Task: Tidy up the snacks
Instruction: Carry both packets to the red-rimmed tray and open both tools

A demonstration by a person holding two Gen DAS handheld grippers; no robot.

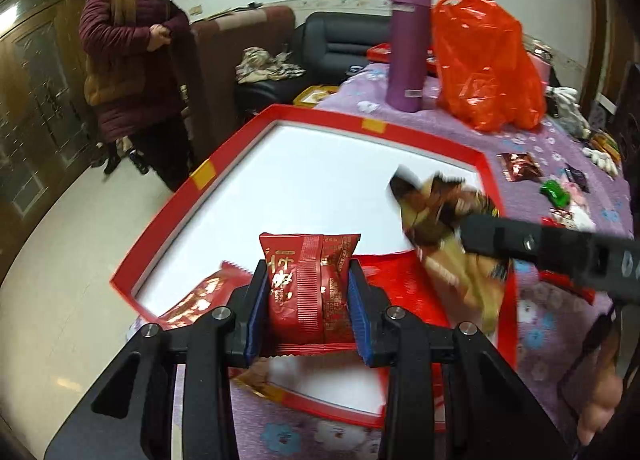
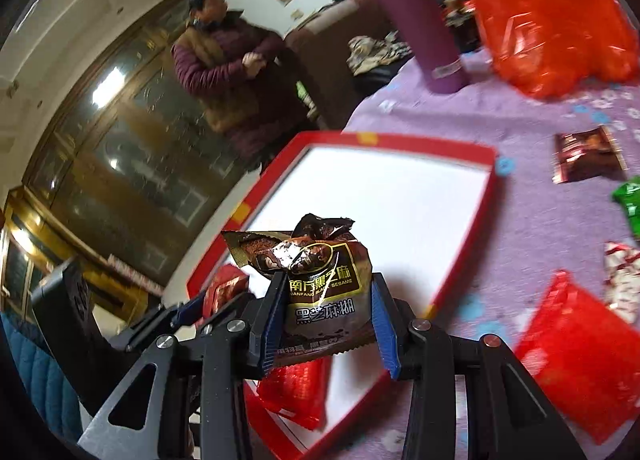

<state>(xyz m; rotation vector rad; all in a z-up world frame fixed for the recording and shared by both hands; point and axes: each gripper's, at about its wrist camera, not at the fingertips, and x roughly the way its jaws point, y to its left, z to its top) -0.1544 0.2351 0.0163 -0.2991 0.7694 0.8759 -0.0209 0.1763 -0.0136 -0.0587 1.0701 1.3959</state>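
White walls, dark sofa (image 1: pixel 340 44), wooden cabinets (image 1: pixel 36 72)

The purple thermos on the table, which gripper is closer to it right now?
Right, though only slightly. The right gripper with its brown packet reaches farther over the red tray toward the purple thermos; the left gripper stays at the tray's near edge.

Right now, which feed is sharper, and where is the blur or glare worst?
Left wrist view: mostly sharp, the red packet in the left gripper reads clearly; only the brown packet in the right gripper is smeared. Right wrist view: that packet is crisp, but the red tray, purple flask and orange bag blur; lamp glare on the cabinet glass.
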